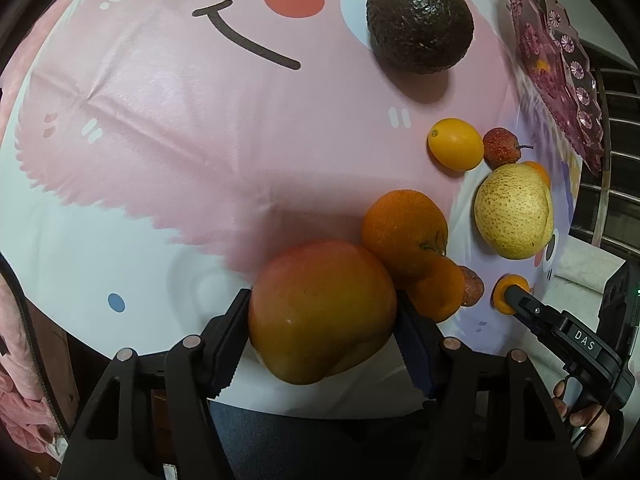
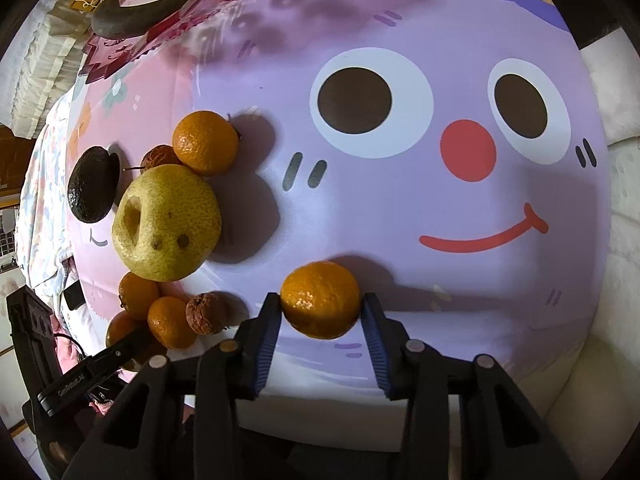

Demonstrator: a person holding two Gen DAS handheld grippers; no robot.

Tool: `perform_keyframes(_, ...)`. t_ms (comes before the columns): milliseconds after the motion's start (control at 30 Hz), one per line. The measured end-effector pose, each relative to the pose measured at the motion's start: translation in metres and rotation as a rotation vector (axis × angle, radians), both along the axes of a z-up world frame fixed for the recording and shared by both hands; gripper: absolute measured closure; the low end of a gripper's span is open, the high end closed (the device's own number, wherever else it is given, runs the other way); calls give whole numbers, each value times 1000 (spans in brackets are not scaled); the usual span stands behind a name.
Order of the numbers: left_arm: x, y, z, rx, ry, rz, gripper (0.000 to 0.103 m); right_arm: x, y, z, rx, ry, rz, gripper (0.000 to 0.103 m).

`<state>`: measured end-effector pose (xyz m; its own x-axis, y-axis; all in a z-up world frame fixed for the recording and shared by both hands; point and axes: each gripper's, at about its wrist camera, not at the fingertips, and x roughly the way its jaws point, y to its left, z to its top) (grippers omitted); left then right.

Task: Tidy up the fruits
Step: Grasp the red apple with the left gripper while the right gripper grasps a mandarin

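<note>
My left fingers (image 1: 224, 344) are matt black plastic with ribbed dark blue pads, and small coppery metal pins sit at their joints. Between them the mango (image 1: 322, 310) has smooth, faintly waxy skin. The avocado (image 1: 420, 20) is dark, pebbly and slightly glossy. The pear (image 1: 514, 210) looks matt and freckled, with a dull dent visible in the right wrist view. The small mandarin (image 2: 320, 299) between my right fingers (image 2: 266, 344) has dimpled, shiny peel. The strawberry (image 1: 502, 147) is wrinkled and dull. The printed cover (image 1: 160, 120) over the desk looks like smooth cloth with a soft sheen and fold creases. The pink tray (image 1: 560, 80) looks like faceted translucent plastic.
</note>
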<state>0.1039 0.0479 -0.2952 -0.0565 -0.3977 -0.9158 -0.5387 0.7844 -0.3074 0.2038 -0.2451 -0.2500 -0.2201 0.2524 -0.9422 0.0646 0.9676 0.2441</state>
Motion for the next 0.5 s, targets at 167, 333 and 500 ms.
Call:
perform_keyframes(167,5,-7,-1,13,12,-25,37,1,2,0,-8,-2,-1,63)
perform_keyframes(333,6,-4,2,43,38,-58,37,-2,7,1,-11,-5,-11,63)
perform_keyframes(500,9,2,17,62,32,-74,37,0,8,12,-5,-36,-18,64)
